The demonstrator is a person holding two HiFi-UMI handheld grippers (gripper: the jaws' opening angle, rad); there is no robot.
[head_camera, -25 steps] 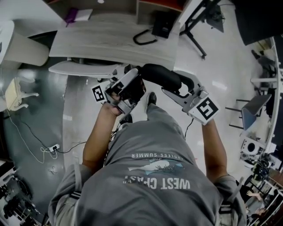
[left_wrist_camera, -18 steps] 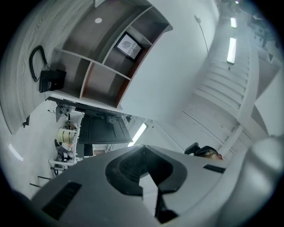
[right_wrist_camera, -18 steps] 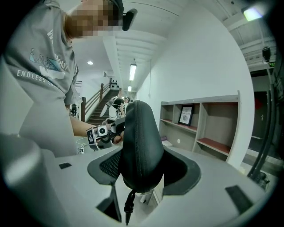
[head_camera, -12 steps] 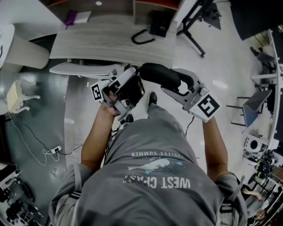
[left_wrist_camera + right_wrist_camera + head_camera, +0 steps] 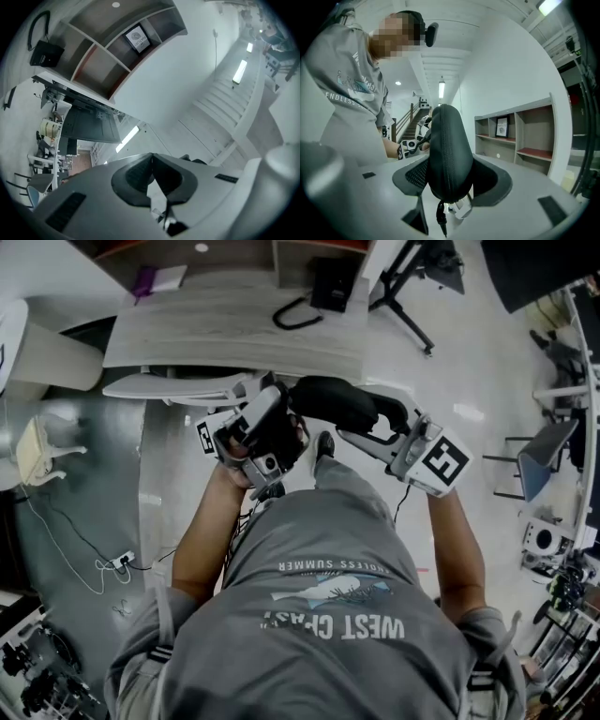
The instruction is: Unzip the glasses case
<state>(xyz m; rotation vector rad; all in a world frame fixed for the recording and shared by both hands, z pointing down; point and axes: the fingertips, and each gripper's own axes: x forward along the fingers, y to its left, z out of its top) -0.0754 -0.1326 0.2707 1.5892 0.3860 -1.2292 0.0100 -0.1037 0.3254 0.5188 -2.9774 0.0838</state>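
Glasses case (image 5: 330,401) in right gripper (image 5: 380,423), pointing toward left gripper (image 5: 284,407).

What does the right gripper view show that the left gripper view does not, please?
Only the right: the case clamped in the right hand-held gripper, its zip pull hanging, and the person. Only the left: the left hand-held gripper with jaws shut, nothing seen between them, and a black box. Both: the shelf with a framed picture.

Case (image 5: 447,150): matt black, fine-grained cloth look, stitched zip seam. Right gripper (image 5: 449,171): smooth matt grey plastic; pads (image 5: 414,176) black, cross-hatched. Table (image 5: 234,329): pale wood grain.
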